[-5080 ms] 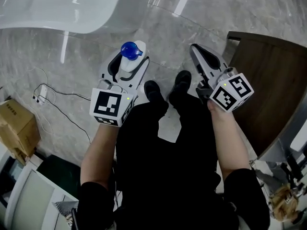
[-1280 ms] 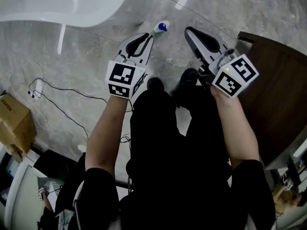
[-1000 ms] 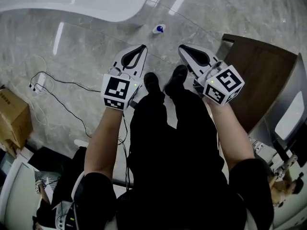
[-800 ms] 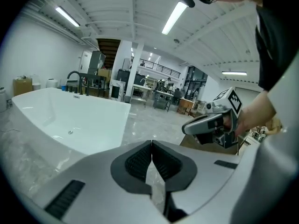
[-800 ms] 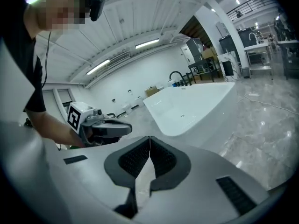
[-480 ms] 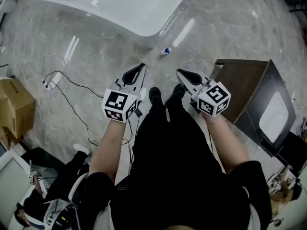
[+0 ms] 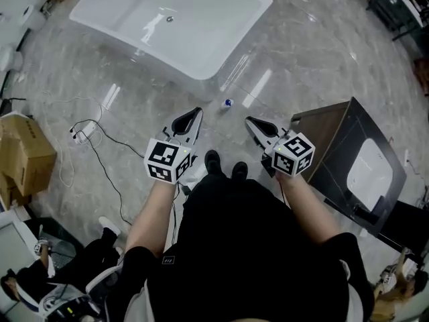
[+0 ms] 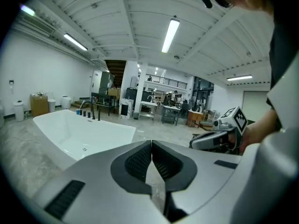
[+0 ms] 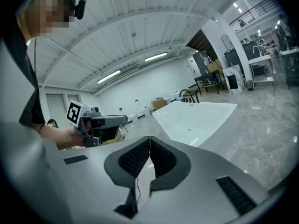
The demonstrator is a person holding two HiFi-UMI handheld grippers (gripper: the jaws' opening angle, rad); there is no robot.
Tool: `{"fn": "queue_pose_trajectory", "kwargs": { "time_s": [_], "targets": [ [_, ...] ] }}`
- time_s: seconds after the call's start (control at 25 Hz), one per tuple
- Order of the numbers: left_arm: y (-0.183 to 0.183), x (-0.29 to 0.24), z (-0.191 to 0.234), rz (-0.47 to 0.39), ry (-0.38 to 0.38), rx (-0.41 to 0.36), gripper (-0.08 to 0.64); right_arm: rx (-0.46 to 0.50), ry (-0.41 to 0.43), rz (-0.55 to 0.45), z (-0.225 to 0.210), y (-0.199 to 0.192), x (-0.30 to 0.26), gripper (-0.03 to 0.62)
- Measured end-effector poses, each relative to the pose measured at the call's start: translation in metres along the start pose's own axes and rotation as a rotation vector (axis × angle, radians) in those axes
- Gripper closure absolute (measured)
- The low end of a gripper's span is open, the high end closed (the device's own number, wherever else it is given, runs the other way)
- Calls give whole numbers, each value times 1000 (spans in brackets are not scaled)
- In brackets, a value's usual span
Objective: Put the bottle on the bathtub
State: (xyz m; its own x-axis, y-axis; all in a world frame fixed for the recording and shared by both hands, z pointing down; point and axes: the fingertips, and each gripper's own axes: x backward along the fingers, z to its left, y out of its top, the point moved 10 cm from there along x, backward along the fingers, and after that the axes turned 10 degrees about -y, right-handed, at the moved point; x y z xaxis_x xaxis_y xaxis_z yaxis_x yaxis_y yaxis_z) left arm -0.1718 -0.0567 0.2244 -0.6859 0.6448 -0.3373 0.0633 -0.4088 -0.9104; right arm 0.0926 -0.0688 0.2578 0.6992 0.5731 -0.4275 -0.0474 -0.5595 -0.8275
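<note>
The bottle (image 7: 227,102) sits on the floor (image 7: 134,123) just off the bathtub's (image 7: 231,45) near corner, unplaced — the left hand-held gripper (image 7: 196,112) and right hand-held gripper (image 7: 249,121) are closed and empty, so one probably must open, reach down and grasp it.

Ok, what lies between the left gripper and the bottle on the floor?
Nothing stands there. In the head view, only bare marble floor shows between the left gripper and the bottle.
</note>
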Motion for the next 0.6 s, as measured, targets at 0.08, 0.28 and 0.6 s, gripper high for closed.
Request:
{"fn": "queue_pose_trajectory", "kwargs": {
  "time_s": [0.08,0.28,0.6],
  "targets": [
    [4,5,-18,-20,35,35,543,-24,9,-10,-1,-4,23,563],
    [16,14,-62,-25,96,52,543,0,18,-42,-14,-7,70,563],
    [24,38,-91,-32,154,41,543,13,-27,-137,-22,7,108,563]
  ]
}}
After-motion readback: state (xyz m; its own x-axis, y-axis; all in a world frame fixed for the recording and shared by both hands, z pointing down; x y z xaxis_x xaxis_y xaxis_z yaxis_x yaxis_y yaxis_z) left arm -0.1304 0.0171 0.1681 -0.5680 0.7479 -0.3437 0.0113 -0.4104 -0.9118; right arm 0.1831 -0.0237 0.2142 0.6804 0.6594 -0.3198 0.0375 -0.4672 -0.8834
